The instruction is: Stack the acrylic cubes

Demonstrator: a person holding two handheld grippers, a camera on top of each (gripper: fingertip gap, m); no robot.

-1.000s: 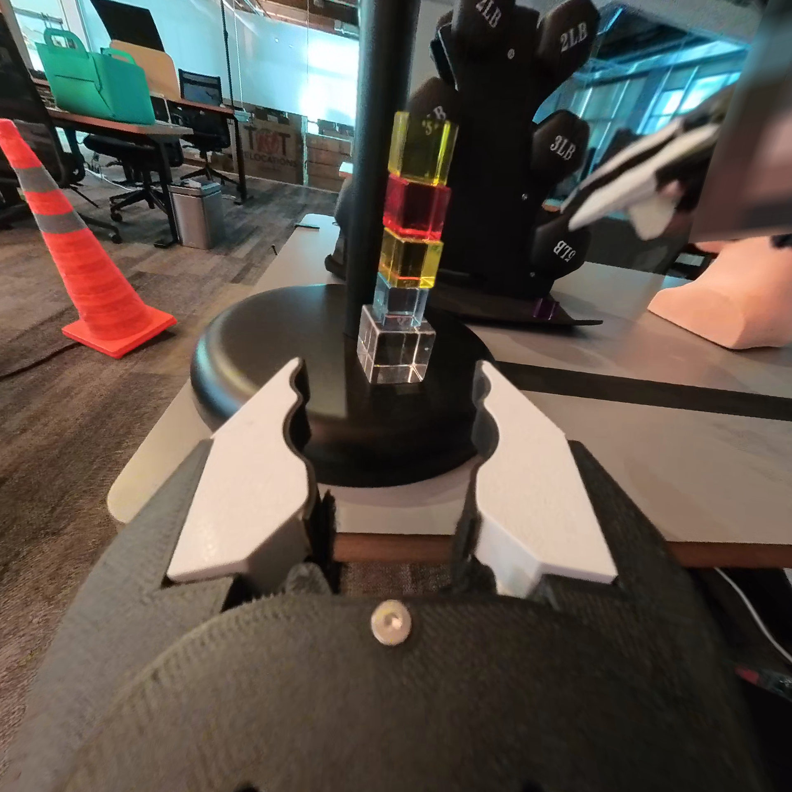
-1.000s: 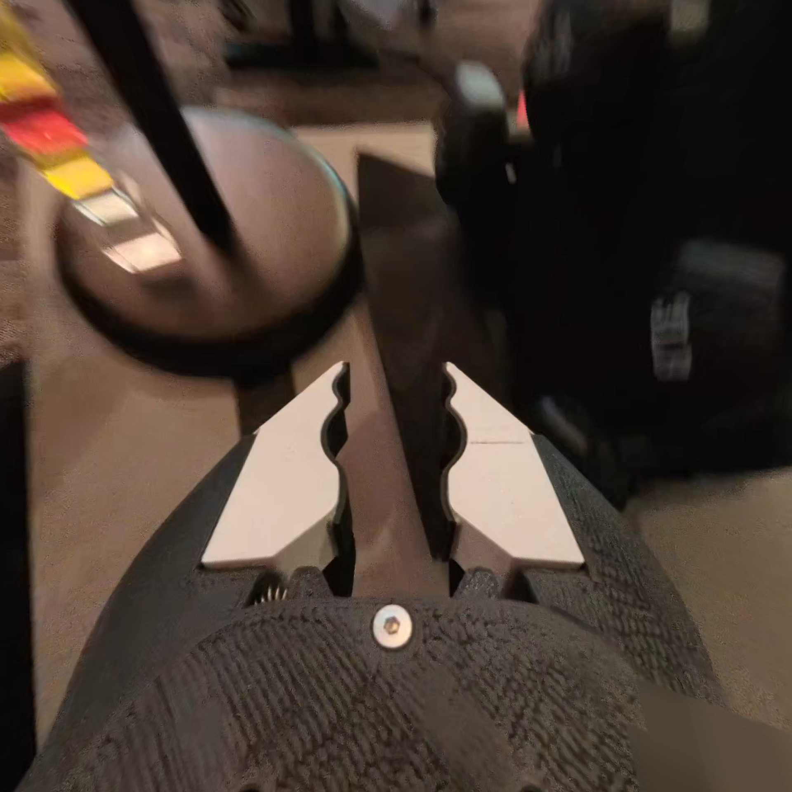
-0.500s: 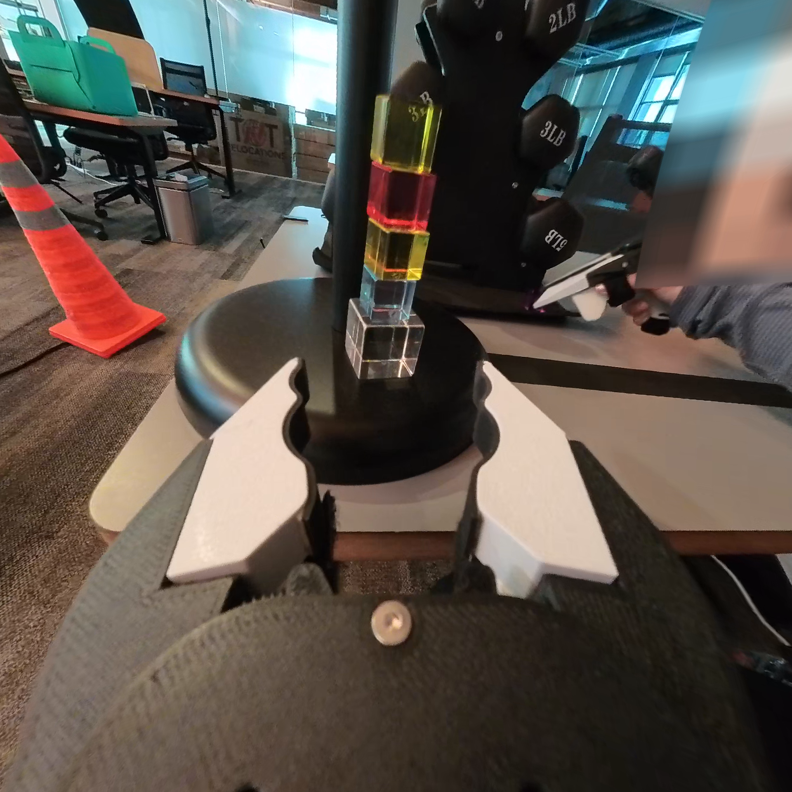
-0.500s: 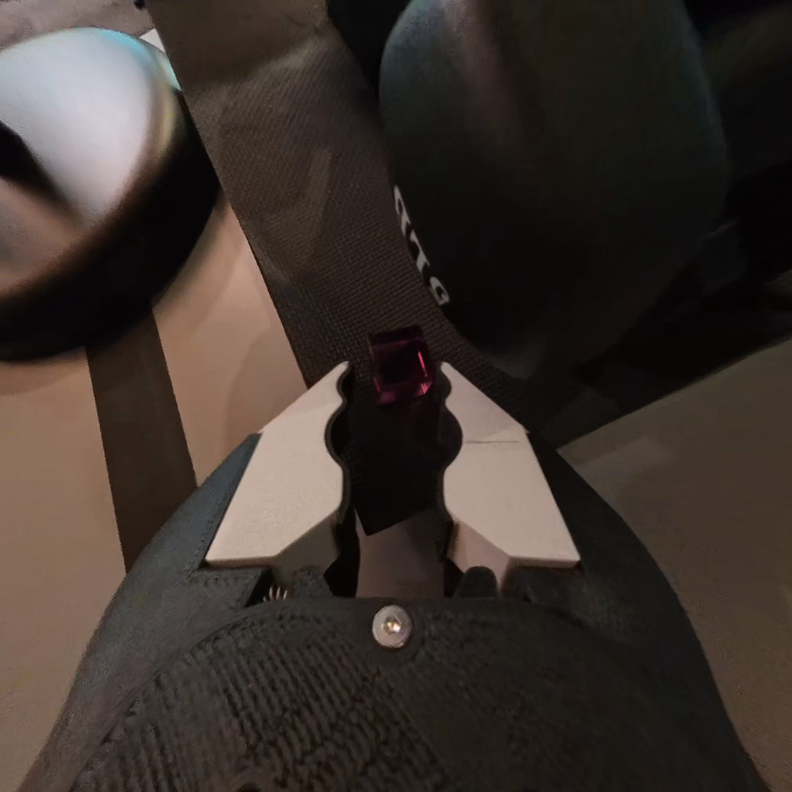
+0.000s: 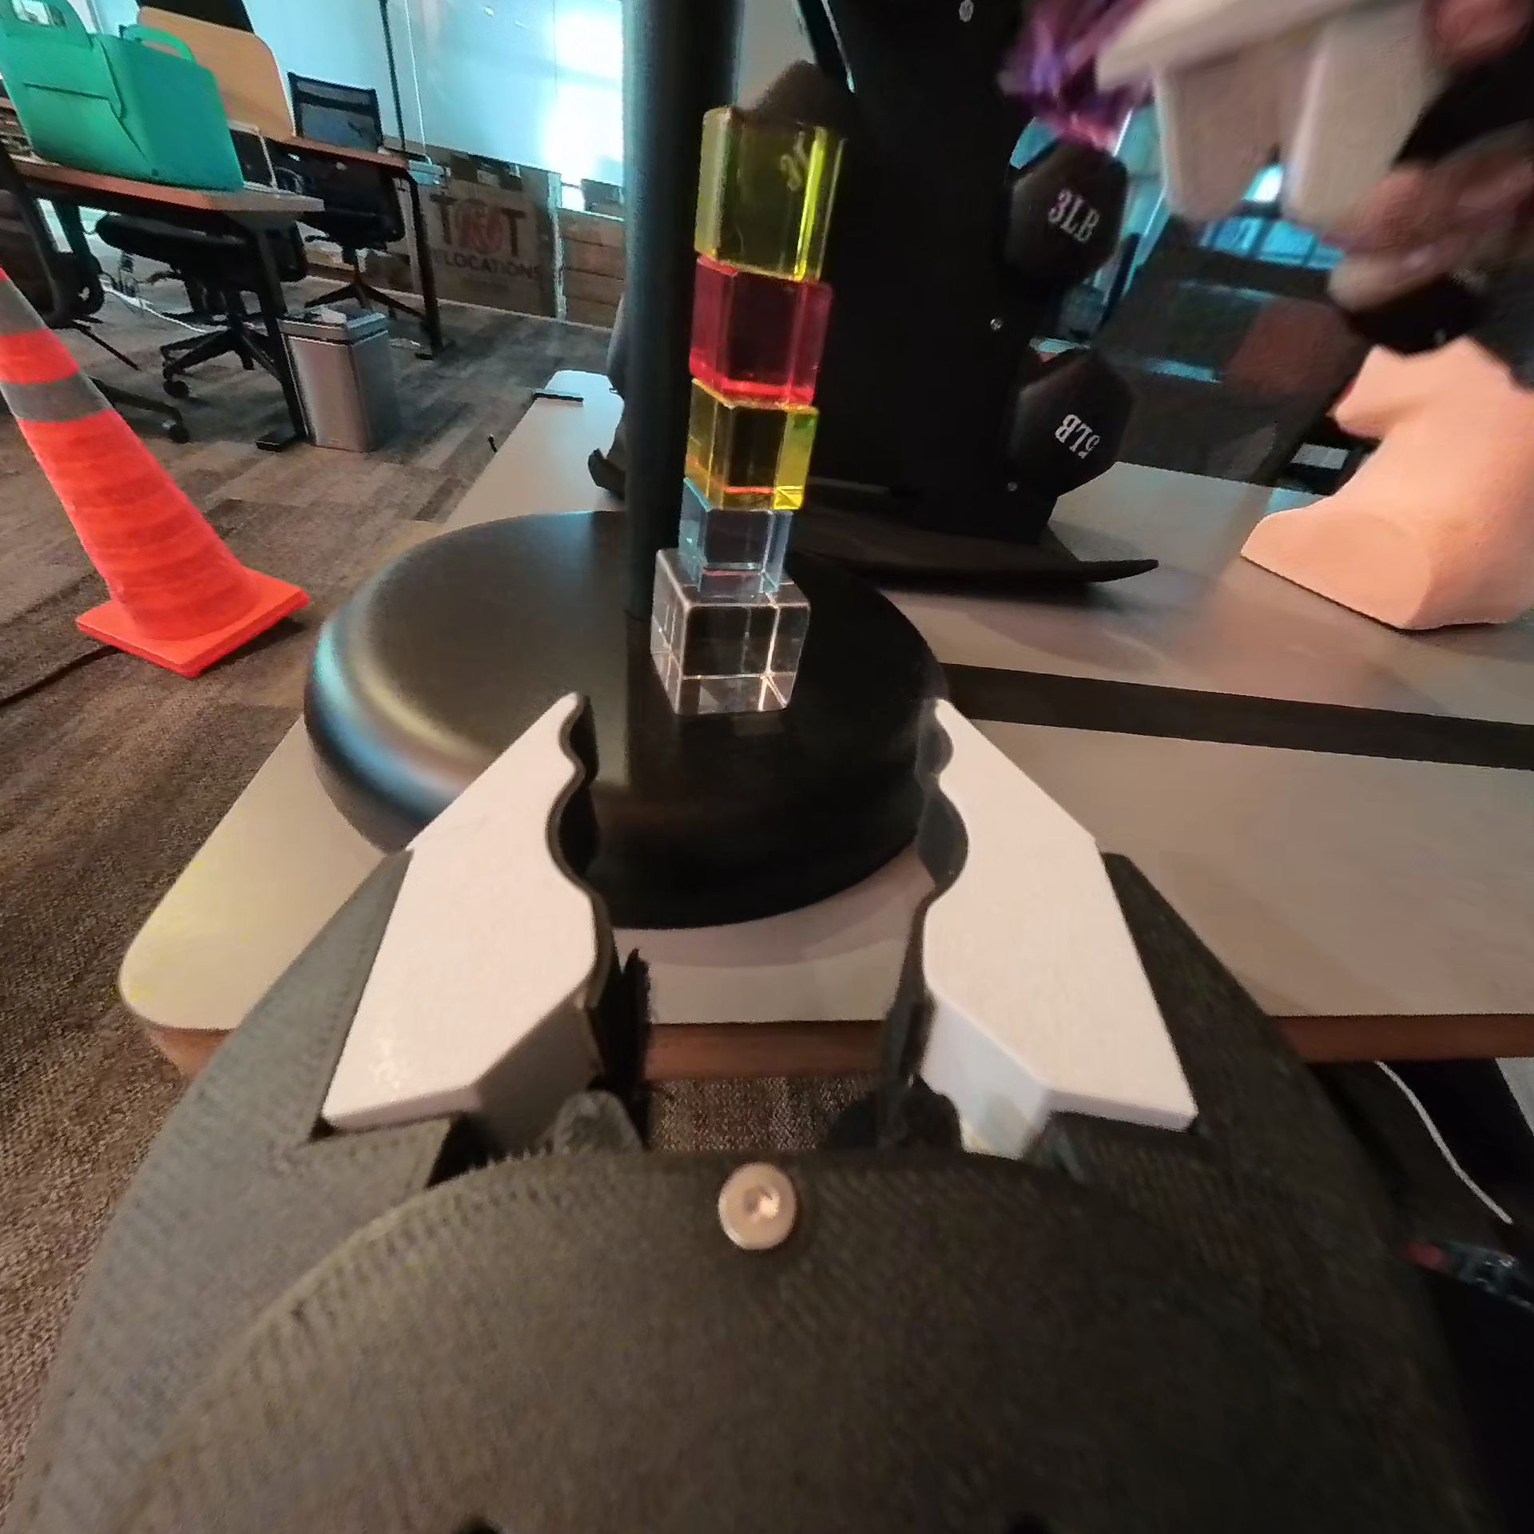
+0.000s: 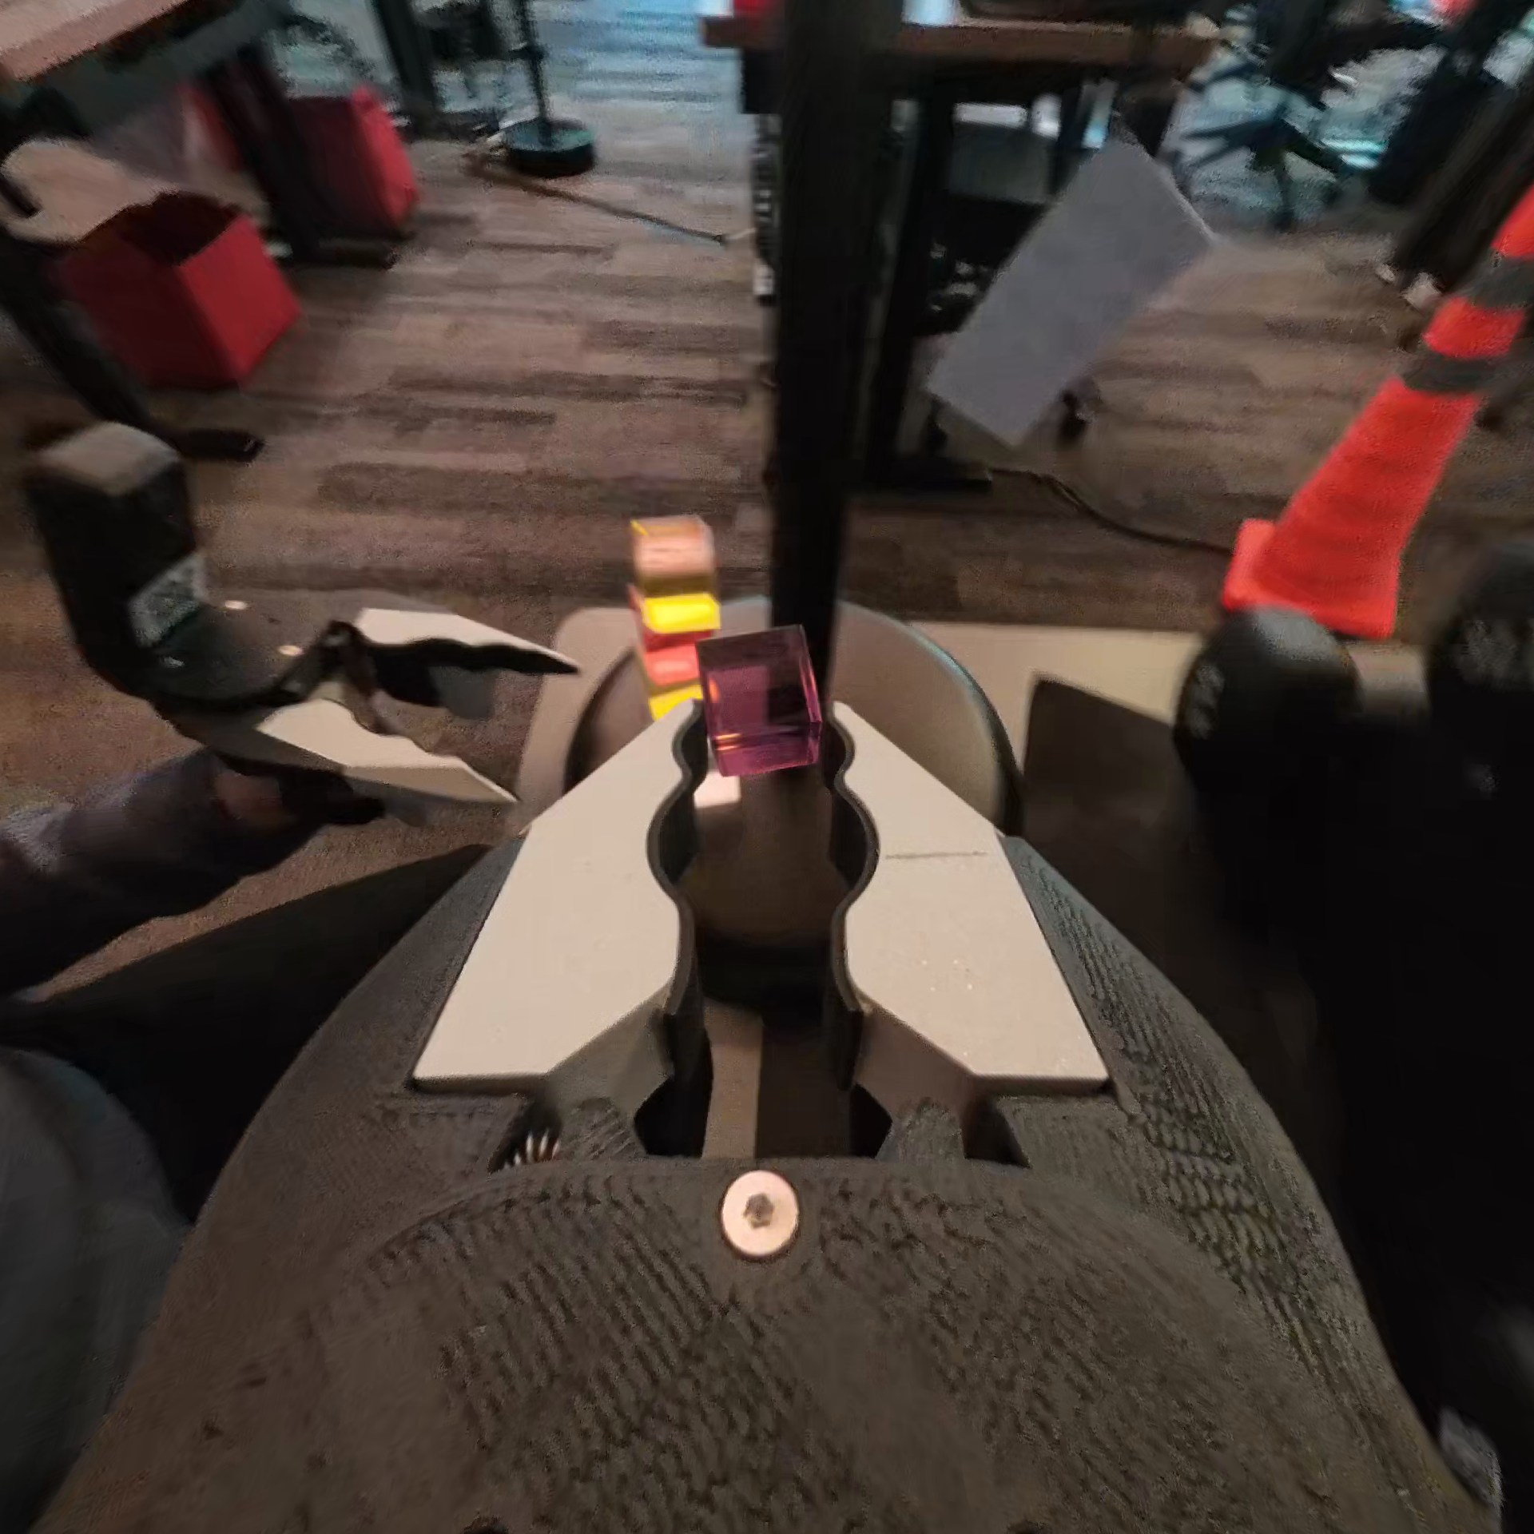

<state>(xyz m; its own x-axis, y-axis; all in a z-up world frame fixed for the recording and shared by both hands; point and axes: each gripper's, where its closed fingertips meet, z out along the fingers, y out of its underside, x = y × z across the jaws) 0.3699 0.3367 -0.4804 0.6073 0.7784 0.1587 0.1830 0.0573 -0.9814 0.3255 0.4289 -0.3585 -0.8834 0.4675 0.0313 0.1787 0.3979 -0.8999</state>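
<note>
A stack of acrylic cubes (image 5: 751, 452) stands on a black round base (image 5: 498, 664) beside a black pole (image 5: 676, 249). From the bottom they are clear, clear, yellow, red and yellow. My left gripper (image 5: 759, 722) is open and empty, just in front of the stack's foot. My right gripper (image 6: 762, 722) is shut on a purple cube (image 6: 759, 701), both pads pressed on its sides, and holds it in the air near the stack (image 6: 672, 614). It shows blurred at the top right of the left wrist view (image 5: 1245, 100). The left gripper (image 6: 539, 730) shows at the left of the right wrist view.
A black dumbbell rack (image 5: 955, 332) stands behind the stack on the grey table (image 5: 1245, 872). A pale pink object (image 5: 1428, 515) lies at the right. An orange cone (image 5: 124, 498) stands on the floor to the left. The table's front edge is close to my left gripper. The tips of one gripper are about 15 centimeters away from the tips of the other.
My right gripper closed on the purple cube on the black mat by the dumbbell rack, lifted it and swung it up towards the stack. The left gripper stayed open, barely moving.
</note>
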